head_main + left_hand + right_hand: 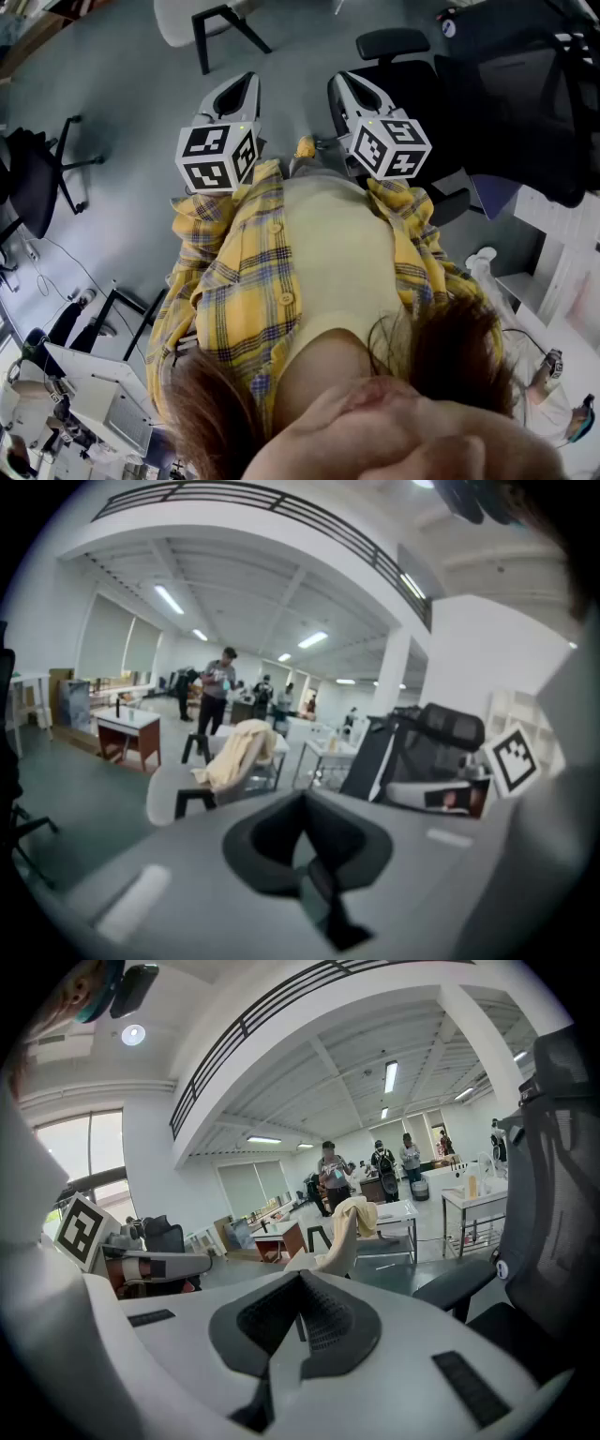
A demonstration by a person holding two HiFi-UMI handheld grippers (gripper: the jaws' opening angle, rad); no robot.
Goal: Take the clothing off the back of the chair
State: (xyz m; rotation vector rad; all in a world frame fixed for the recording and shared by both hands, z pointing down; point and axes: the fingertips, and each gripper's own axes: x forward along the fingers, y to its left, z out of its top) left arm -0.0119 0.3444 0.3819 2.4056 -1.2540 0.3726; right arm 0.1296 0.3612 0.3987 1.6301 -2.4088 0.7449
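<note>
A cream garment [234, 750] hangs over the back of a pale chair [169, 794] with black legs, several steps ahead on the grey floor. The right gripper view shows the same garment [359, 1215] draped on that chair [323, 1258]. In the head view only the chair's seat and legs [202, 21] show at the top edge; the garment is cut off. I hold both grippers close to my body, pointing forward. The left gripper [302, 803] and the right gripper [300, 1281] are both shut with nothing between the jaws. They sit side by side, left gripper [246, 84] and right gripper [342, 84].
A black office chair [403, 66] stands close on my right, its mesh back [562, 1194] filling that side. Another black chair [33, 178] is at the left. Desks [127, 728], tables [417, 1211] and people [218, 691] stand beyond the pale chair.
</note>
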